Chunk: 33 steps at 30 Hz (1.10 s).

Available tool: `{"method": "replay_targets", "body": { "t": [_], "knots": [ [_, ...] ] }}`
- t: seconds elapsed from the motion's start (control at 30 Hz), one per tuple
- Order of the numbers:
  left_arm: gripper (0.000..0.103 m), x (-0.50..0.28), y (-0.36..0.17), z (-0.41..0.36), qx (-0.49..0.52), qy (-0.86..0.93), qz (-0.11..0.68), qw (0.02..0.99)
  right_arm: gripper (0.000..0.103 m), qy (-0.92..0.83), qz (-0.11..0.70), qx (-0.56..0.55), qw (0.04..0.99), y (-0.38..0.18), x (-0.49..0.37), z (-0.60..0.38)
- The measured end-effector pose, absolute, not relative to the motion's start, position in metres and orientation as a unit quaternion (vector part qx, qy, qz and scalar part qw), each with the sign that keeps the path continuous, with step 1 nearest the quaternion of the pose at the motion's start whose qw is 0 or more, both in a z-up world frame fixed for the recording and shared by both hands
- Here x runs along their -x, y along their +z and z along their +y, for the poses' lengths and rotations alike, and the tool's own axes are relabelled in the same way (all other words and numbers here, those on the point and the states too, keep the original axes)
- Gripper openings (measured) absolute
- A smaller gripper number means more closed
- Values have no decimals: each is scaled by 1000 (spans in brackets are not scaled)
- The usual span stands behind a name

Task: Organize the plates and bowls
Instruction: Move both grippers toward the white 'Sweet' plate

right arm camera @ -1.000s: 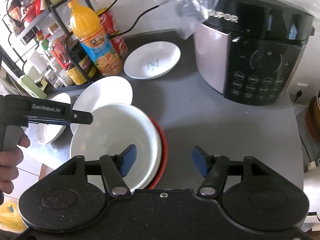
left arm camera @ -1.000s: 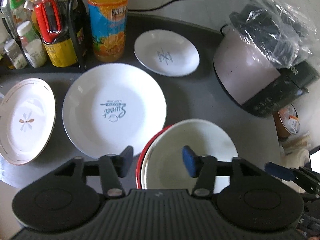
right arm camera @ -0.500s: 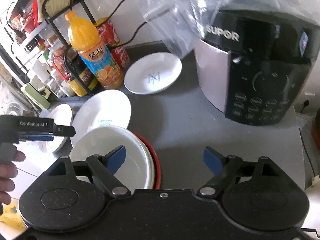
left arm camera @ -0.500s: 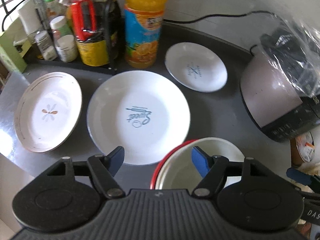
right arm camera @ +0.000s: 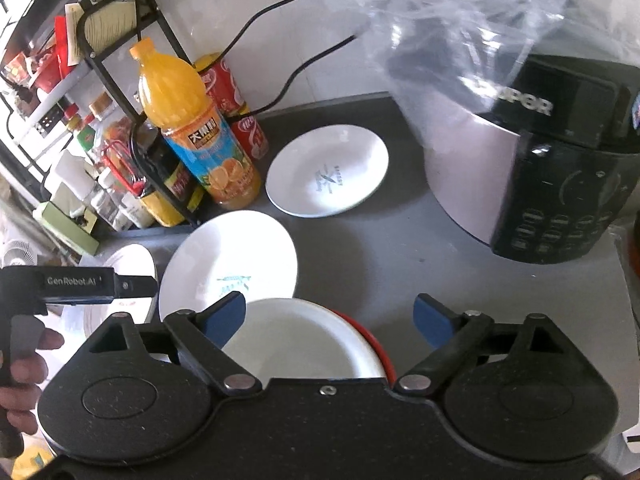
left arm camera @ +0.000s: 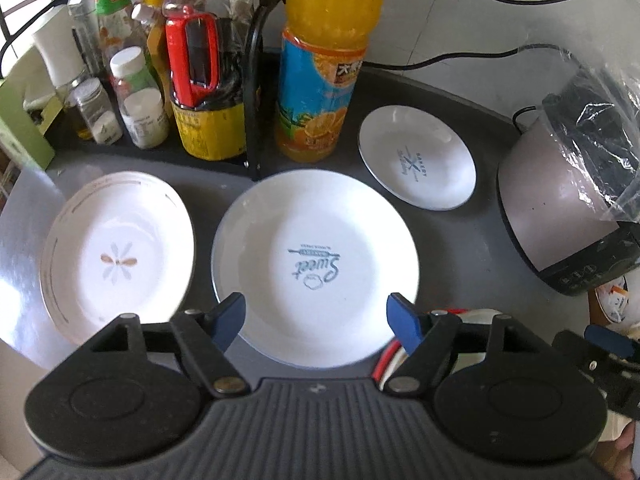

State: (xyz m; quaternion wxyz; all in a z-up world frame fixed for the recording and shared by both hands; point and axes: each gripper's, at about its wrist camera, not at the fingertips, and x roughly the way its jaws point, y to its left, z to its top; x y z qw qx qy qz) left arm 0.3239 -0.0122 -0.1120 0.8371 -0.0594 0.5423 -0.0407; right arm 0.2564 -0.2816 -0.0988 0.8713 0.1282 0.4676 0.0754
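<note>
Blue pads of the left gripper [left arm camera: 316,318] stand apart and are widening, with nothing pressed between them; the near rim of the big plate [left arm camera: 316,240] shows in the gap, but the pads hover above it rather than touch it. Straight ahead of this gripper, then, lies the big plate, about mid-counter. Left of it, toward the counter's left edge, sits the flower plate [left arm camera: 116,256], and toward the back right, beside the juice bottle [left arm camera: 324,60], sits the small plate [left arm camera: 416,164]. The right gripper [right arm camera: 330,318] is likewise spread and opening, empty, and hangs over the white bowl [right arm camera: 304,348], which is nested in a red-rimmed bowl [right arm camera: 380,352] at the counter's near edge, just right of the big plate. From the left wrist view only a sliver of that stack shows under the right finger. The plates are round, so no long axis matters; what counts is side. I judge the left gripper the nearer one for the big plate and the flower plate, while the right is better placed for the bowls and the small plate near the rice cooker [right arm camera: 540,184].
</note>
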Motion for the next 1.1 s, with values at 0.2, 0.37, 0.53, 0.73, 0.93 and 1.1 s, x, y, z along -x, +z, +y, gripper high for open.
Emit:
{"method": "replay_targets", "body": {
  "t": [0.2,0.37,0.53,0.73,0.93,1.1],
  "knots": [
    [77,-338,-117,12,54,-54,544,836,91,69,467,-125,873,-100,-267,-248],
    [77,-352,-124,29,52,-58,540,838,90,59,472,-133,869,-106,-285,-230],
    [77,-366,-135,42,56,-62,549,832,84,58,494,-121,859,-118,-309,-219],
    [73,-377,-152,50,72,-66,565,820,75,65,523,-110,843,-135,-333,-211],
    [59,-385,-168,54,89,-63,580,807,64,75,550,-100,826,-151,-349,-204],
    [46,-388,-181,59,109,-58,598,792,56,81,570,-90,813,-163,-362,-201]
  ]
}}
